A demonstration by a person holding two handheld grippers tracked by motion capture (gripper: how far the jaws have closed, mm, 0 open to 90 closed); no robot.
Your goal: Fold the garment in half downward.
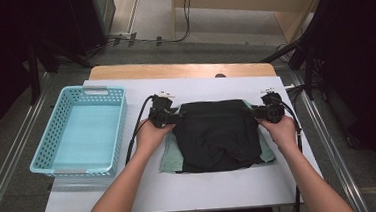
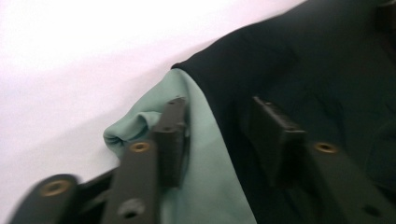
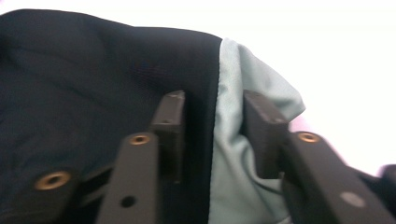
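Black cloth (image 1: 215, 134) over a pale green cloth (image 1: 171, 157) is lain mid-surface, right of the basket (image 1: 82, 131). Both layers are straddled at the far corners by the left tongs (image 2: 224, 135) and right tongs (image 3: 215, 133), jaws parted. Both should be closed together so neither layer is dropped.

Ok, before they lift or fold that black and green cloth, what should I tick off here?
1. Left gripper straddles the cloth edge, jaws open: ok.
2. Right gripper straddles the opposite edge, jaws open: ok.
3. Both layers, black cloth and green cloth, sit between each pair of jaws: ok.
4. Jaws closed on the fabric: not ok, a gap shows at both.
5. Basket has room for it: ok.
6. Cables clear of the cloth: ok in the high view.
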